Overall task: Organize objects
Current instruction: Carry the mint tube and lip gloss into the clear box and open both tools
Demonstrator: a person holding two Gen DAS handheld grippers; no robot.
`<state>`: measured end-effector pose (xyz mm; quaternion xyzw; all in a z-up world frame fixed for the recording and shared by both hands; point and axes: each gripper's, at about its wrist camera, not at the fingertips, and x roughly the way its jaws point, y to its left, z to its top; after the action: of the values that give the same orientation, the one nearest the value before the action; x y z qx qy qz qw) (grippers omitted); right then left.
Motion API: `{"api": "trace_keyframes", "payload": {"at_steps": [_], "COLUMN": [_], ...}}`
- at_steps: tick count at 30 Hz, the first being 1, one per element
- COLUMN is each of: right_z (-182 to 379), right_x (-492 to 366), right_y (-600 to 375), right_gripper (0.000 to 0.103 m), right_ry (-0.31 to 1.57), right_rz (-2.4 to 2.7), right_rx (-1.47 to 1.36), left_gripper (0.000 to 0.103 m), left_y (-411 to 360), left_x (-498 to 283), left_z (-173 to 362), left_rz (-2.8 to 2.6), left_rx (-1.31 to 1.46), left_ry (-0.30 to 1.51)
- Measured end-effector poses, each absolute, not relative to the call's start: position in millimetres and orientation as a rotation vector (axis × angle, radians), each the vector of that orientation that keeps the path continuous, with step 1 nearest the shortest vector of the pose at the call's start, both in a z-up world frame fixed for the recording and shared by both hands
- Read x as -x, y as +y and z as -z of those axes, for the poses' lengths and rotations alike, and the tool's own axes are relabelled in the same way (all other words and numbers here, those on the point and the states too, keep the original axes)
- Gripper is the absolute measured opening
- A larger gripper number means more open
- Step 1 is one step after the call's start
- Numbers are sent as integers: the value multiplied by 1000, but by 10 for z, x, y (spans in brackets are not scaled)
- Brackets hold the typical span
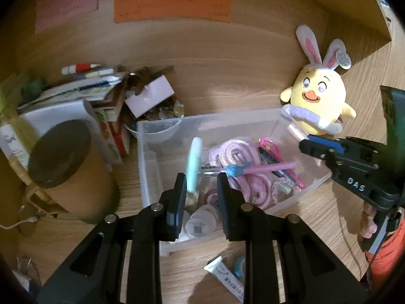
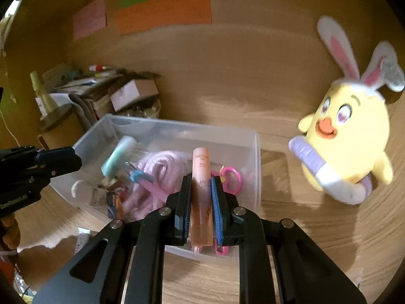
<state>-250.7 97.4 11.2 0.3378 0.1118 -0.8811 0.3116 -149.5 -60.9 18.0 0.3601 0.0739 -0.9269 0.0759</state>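
Note:
A clear plastic bin [image 1: 149, 131] [image 2: 256, 157] stands on the wooden desk. It holds a pink cord [image 1: 240, 152], a mint tube [image 1: 193, 162], a pink pen with a blue star [image 1: 268, 166] and pink scissors [image 2: 232, 177]. My right gripper [image 2: 201, 177] is shut on a peach lip gloss tube [image 2: 201, 162], which hangs upright over the bin's near right part. In the left wrist view the right gripper [image 1: 303, 145] comes in from the right at the bin's far corner. My left gripper [image 1: 201, 178] hovers over the bin's near edge. Its jaws stand slightly apart with nothing between them.
A yellow chick plush with rabbit ears [image 1: 319, 96] [image 2: 354, 131] leans right of the bin. A cardboard canister with a dark lid [image 1: 63, 157] and a pile of books and boxes [image 1: 83, 93] stand left. A small white tube [image 1: 225, 276] lies in front.

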Motion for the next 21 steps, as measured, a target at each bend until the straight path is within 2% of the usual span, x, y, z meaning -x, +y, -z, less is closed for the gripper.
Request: {"api": "trace_keyframes", "payload": {"at_steps": [8,10,12,14,19,21], "right_z": [82,79,49,-11,-194,-265], "right_x": [2616,2611,2585,2533,2350,2236], "right_y": [913,908,918,941,991,1009], "right_gripper": [14,15,22,34,43,49], "right_ry": [322,334,344,343,322,314], "right_rz": [2290,2288,2300,2309,2300,2289], "right_rx": [-970,-975,-965,-937,-876,-850], "left_gripper": [24,27,39,48,57,68], "left_y": [-530,-515,-509,-506,-489,-489], "left_x": [1530,1508,1471,1412,1248,1144], "left_z": [-94,-106,-133,-173,-286,-340], "left_rz": [2794,2800,2801,2806,2806,2805], "left_rx": [-1133,-1135,-1128,-1100,-1036,-1000], "left_ry": [208,206,208,207,171,165]}}
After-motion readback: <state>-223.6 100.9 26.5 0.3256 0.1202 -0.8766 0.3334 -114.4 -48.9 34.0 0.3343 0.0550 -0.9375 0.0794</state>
